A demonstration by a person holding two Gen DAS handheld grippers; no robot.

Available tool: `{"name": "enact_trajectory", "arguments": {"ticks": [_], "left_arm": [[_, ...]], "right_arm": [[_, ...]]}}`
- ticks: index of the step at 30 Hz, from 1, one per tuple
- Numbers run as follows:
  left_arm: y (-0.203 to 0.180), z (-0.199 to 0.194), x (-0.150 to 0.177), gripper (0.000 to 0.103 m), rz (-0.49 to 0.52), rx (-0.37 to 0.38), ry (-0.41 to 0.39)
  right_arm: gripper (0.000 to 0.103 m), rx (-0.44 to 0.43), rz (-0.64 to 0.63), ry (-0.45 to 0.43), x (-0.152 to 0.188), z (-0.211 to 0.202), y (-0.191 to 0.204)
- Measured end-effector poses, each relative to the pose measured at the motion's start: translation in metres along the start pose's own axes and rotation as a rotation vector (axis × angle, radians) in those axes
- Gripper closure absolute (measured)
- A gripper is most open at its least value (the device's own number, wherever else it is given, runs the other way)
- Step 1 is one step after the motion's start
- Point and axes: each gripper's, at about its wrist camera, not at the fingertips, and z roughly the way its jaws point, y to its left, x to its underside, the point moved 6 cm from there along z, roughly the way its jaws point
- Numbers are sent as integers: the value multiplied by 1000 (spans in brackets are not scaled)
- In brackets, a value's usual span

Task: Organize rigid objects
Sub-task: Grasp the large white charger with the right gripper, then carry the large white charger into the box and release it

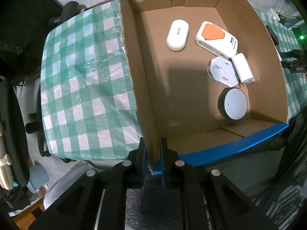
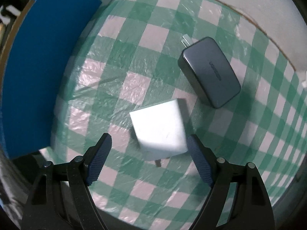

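Left claw [image 1: 153, 163] at bottom centre of its frame, blue-padded fingers [image 1: 163, 153] nearly together, pinched on a thin cardboard edge. Right claw [image 2: 148, 158] low in its frame, fingers [image 2: 100, 157] spread wide, gripping nothing.

From the left wrist we look steeply down into the cardboard box [image 1: 191, 80], very near its corner at the bottom centre of the frame, with the checked tabletop [image 1: 80, 88] to the left. From the right wrist we look down, close over the tabletop [image 2: 153, 61]. Both views share the checked cloth and the box, whose blue wall [image 2: 38, 72] fills the right-wrist view's left.
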Motion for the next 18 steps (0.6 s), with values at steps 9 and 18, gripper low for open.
{"name": "enact_trajectory", "arguments": {"ticks": [9, 18], "left_arm": [[-2, 1, 0, 91, 4, -3, -1], [-2, 1, 0, 91, 4, -3, -1]], "right_arm": [[47, 46, 18, -11, 0, 17, -2], [50, 10, 60, -10, 20, 10, 0]]}}
